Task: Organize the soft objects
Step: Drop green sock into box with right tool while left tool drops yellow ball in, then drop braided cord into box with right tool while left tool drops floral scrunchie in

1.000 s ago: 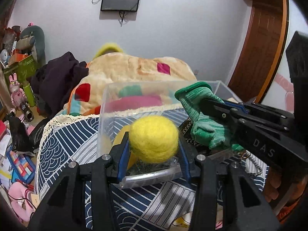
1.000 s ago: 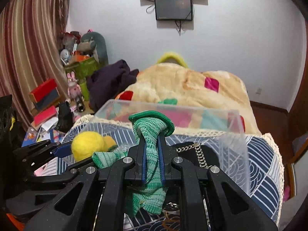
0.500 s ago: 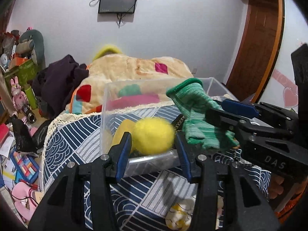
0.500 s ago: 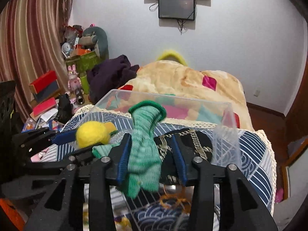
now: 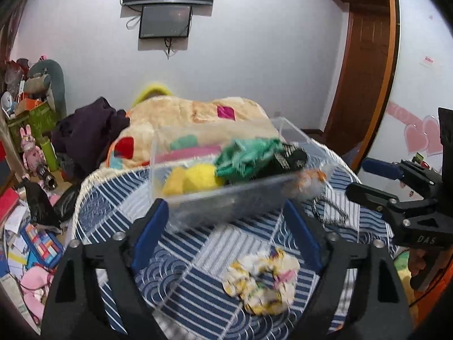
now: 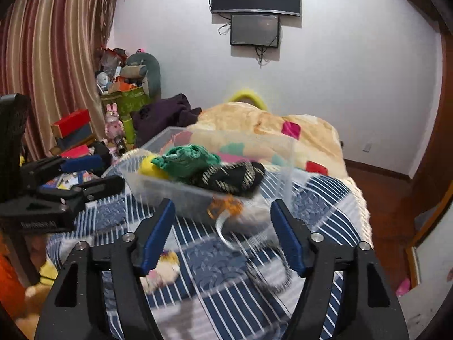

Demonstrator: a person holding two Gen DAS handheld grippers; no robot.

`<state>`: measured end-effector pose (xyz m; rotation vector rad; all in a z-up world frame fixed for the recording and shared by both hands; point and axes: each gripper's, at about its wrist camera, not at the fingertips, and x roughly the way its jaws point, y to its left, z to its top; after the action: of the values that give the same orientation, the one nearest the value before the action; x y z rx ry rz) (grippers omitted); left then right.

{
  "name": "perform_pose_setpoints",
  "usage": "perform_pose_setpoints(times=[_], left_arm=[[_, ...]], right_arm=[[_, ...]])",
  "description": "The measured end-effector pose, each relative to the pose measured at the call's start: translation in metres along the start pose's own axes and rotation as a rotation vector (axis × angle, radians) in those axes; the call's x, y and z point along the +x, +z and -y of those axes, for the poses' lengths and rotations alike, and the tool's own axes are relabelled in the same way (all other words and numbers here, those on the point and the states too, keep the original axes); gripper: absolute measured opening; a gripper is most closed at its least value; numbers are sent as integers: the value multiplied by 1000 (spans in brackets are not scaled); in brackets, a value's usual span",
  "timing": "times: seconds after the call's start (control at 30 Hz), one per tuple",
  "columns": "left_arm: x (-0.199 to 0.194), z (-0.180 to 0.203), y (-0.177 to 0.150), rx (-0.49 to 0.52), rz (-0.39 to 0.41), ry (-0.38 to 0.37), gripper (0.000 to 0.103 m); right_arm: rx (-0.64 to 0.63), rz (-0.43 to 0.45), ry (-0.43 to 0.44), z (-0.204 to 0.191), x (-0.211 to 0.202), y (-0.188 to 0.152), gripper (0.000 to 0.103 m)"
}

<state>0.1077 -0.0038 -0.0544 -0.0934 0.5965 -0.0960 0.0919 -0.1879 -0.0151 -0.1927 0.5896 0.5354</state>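
Left gripper (image 5: 226, 235): jaws spread wide and holding nothing; a second ago they clamped the yellow ball. Right gripper (image 6: 223, 235): jaws likewise wide apart and holding nothing; a second ago they pinched the green glove. Both grippers now sit back from the bin, over the striped blue bedcover (image 5: 198, 306), where earlier their tips reached the bin's front wall.

Nearest item: a white floral scrunchie (image 5: 262, 283) lies on the bedcover between the left gripper's fingers, outside the bin. An orange-and-white item (image 6: 226, 208), blurred, lies just in front of the bin, with a dark loop (image 5: 329, 209) near it.

Clear plastic bin (image 5: 226, 198): stands on the bedcover beyond both grippers. The yellow ball (image 5: 198, 177) now rests inside at its left, beside a yellow piece. The green glove (image 5: 249, 157) lies bunched in the bin's middle, touching the ball. A black item with gold trim (image 6: 232, 175) lies at the right of the glove, drooping over the bin's front edge.

Beyond: a beige patchwork blanket (image 5: 198, 116) and two wall screens (image 6: 254, 11).
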Motion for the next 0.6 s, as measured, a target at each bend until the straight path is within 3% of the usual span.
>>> perform_pose_setpoints(times=[0.2, 0.33, 0.5, 0.53, 0.6], left_arm=[[17, 12, -32, 0, -112, -23, 89], [34, 25, -50, 9, -189, -51, 89], [52, 38, -63, 45, -238, -51, 89], [55, 39, -65, 45, -241, -44, 89], [58, 39, -67, 39, -245, -41, 89]], right_arm=[[63, -111, -51, 30, 17, -30, 76], [141, -187, -38, 46, 39, -42, 76], [178, -220, -27, 52, 59, -49, 75], [181, -219, -31, 52, 62, -49, 74], [176, -220, -38, 51, 63, -50, 58]])
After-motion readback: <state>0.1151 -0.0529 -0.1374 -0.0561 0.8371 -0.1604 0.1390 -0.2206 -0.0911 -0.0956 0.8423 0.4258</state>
